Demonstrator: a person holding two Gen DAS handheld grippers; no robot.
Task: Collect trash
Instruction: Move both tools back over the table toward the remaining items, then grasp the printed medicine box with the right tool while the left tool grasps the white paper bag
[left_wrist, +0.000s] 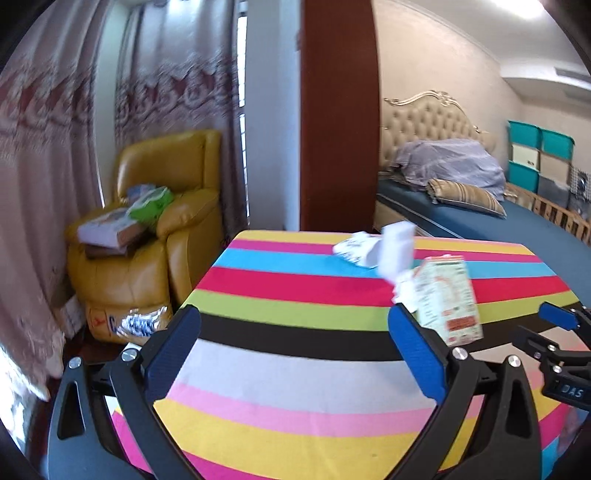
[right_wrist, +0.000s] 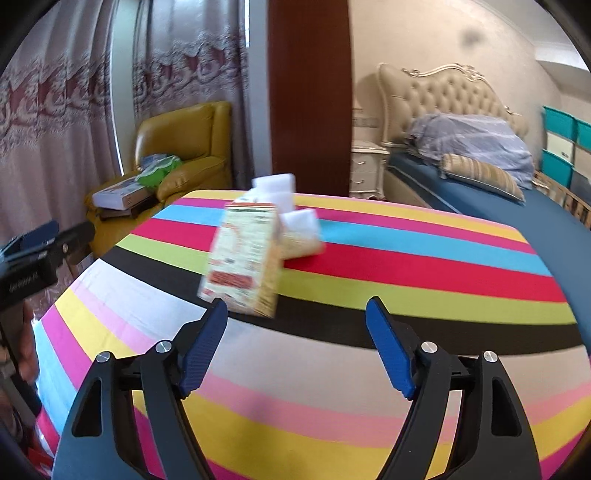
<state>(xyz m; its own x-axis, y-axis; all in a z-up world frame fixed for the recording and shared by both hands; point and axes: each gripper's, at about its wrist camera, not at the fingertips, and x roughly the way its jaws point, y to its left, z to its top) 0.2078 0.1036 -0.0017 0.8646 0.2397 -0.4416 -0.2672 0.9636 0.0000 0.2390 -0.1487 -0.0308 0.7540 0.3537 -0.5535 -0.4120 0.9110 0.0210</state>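
Note:
A tall white and green carton (left_wrist: 447, 299) with a red label stands upright on the striped table (left_wrist: 280, 369). Behind it lie crumpled white paper and a white box (left_wrist: 380, 247). My left gripper (left_wrist: 293, 317) is open over the cloth with nothing between its fingers, and the carton is just past its right finger. In the right wrist view the carton (right_wrist: 243, 262) stands just beyond the left finger of my open right gripper (right_wrist: 295, 306), with the white scraps (right_wrist: 295, 218) behind it. Each gripper shows at the edge of the other's view: right (left_wrist: 532, 321), left (right_wrist: 72, 229).
A yellow armchair (left_wrist: 155, 236) piled with boxes and a green bag stands left of the table, before patterned curtains (left_wrist: 48, 147). A brown panel (left_wrist: 338, 110) rises behind the table. To the right are a bed (left_wrist: 498, 221) with a blue sheet and stacked teal bins (left_wrist: 539, 158).

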